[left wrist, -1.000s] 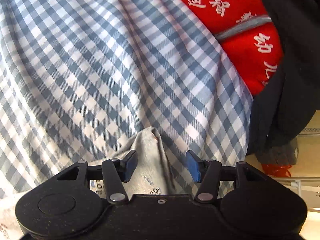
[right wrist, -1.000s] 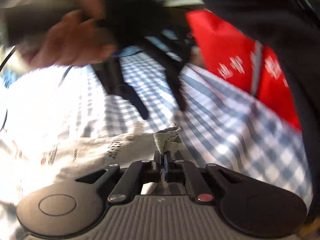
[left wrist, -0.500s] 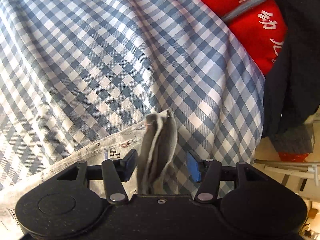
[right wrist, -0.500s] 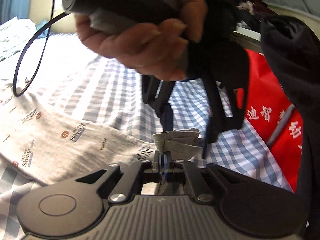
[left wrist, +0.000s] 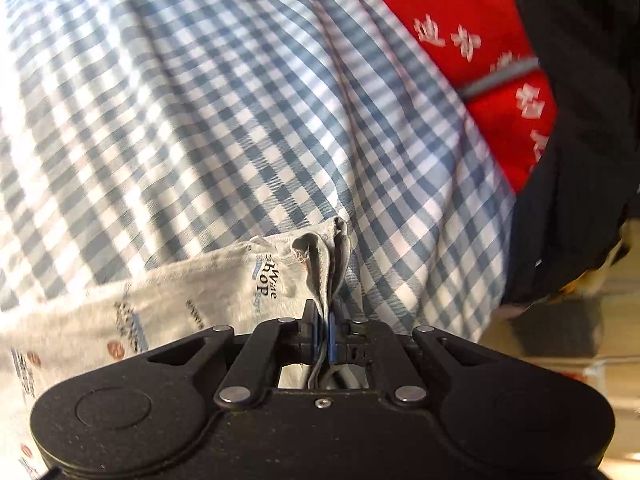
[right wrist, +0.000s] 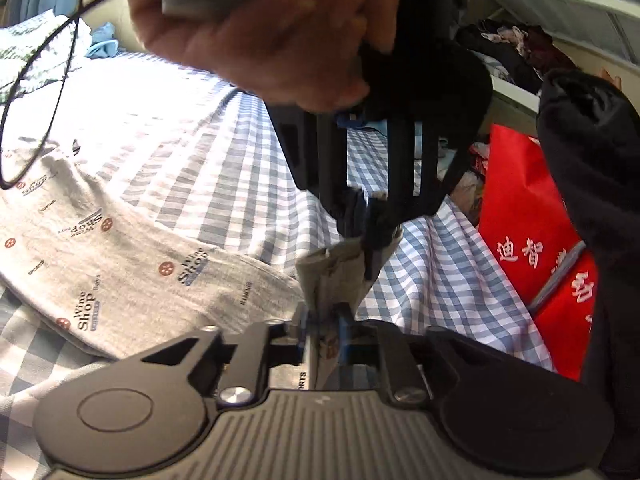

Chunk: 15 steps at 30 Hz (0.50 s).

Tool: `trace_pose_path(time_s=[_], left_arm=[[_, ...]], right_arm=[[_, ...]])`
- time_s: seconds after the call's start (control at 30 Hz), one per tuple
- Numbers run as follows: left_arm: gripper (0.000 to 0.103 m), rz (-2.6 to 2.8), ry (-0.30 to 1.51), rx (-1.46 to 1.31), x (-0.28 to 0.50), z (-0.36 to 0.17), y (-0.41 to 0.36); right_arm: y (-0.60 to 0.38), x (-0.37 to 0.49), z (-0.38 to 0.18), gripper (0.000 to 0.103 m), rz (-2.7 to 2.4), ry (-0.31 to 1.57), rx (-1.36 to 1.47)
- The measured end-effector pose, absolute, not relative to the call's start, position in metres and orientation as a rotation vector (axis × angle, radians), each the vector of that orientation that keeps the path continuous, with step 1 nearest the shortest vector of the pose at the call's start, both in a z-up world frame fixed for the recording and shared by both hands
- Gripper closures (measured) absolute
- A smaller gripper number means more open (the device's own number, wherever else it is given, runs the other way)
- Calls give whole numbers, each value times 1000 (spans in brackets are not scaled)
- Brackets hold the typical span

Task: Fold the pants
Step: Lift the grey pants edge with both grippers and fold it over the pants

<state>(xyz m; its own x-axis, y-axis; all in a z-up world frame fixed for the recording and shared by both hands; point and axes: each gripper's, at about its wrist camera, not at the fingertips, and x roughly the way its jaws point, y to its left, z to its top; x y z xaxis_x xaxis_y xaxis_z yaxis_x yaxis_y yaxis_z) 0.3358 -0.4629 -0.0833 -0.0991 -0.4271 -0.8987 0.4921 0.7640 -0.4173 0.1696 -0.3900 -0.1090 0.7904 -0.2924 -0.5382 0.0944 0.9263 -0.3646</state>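
Since the earlier frame the left claw [left wrist: 325, 330] has been closed on the pants [left wrist: 192, 300] hem, while the right claw [right wrist: 323, 334] has been parted, cloth loose between its pads. Pants trail leftward over the bed [left wrist: 200, 120]. Layers could be dropped if pinched shallowly.

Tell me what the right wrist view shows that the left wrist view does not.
Only the right wrist view shows the hand holding the left gripper from outside, a black cable, the long printed leg of the pants and the right gripper, whose jaws have just been opening around the cloth.

Only the left wrist view shows the left gripper close up, shut on the bunched hem.

Both show the pants, the checked sheet and the red bag.
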Motion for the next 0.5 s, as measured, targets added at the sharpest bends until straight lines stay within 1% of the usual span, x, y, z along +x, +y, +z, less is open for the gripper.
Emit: trace_pose_path(time_s=[0.03,0.2,0.23,0.27,0.33,0.5], left_arm=[[99,-770,1479,30,336,-80,-455],[99,-742,1460,-141,336,-63,-391],[99,-731,1453,-174,336,-60,-375],[99,-723,1448,-197,337,-58,-361],[99,-698,1433,-231,339,-55,-328],[99,-673,1367,-220,336,-56,-261]], right_arm=[[-384,170,-107,66,-216,620,-348],[-354,173,-96,67,-187,580,-388],[-345,175,-94,70,-171,573,-404],[-336,175,-93,79,-153,566,-420],[-316,177,-90,89,-100,563,-442],[-276,178,-91,93,34,574,-433]])
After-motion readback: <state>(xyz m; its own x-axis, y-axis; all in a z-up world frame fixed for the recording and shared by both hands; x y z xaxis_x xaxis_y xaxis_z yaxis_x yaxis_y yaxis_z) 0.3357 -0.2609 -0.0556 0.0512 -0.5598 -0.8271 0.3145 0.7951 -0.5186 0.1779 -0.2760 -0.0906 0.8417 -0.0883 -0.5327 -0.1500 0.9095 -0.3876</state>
